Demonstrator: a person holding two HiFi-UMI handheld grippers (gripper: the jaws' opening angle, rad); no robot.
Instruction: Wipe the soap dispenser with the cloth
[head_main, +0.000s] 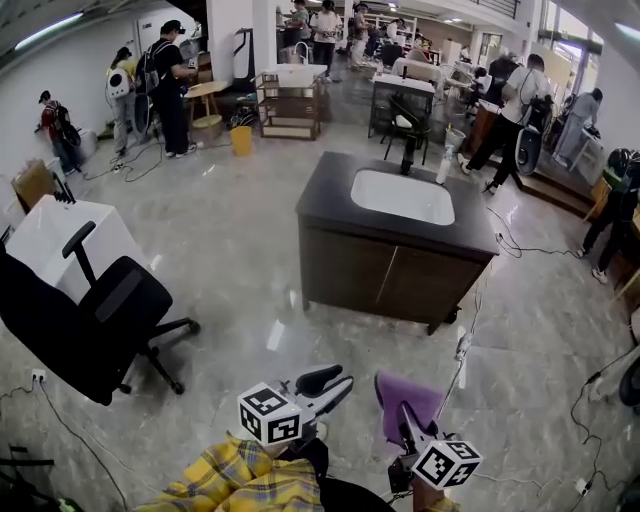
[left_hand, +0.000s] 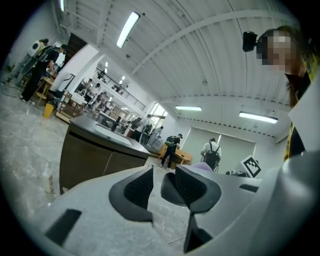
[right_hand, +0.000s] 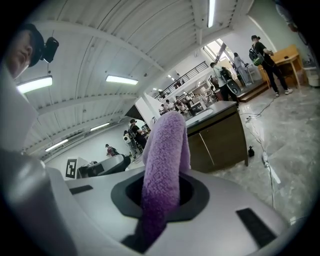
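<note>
The soap dispenser (head_main: 444, 164), a pale bottle, stands at the back right rim of the white basin (head_main: 402, 196), beside a black faucet (head_main: 408, 153). The basin is set in a dark-topped wooden cabinet (head_main: 390, 270) out on the floor, well ahead of both grippers. My right gripper (head_main: 406, 412) is shut on a purple cloth (right_hand: 165, 165), which sticks up from between its jaws; the cabinet (right_hand: 220, 135) shows beyond it. At the lower left my left gripper (head_main: 330, 386) is open, and floor shows through the gap between its pads (left_hand: 139, 186).
A black office chair (head_main: 100, 320) stands at the left, near a white table (head_main: 60, 235). Cables run over the marble floor to the cabinet's right (head_main: 520, 250). Several people work at benches along the back and sides. A yellow bucket (head_main: 241, 140) sits far back.
</note>
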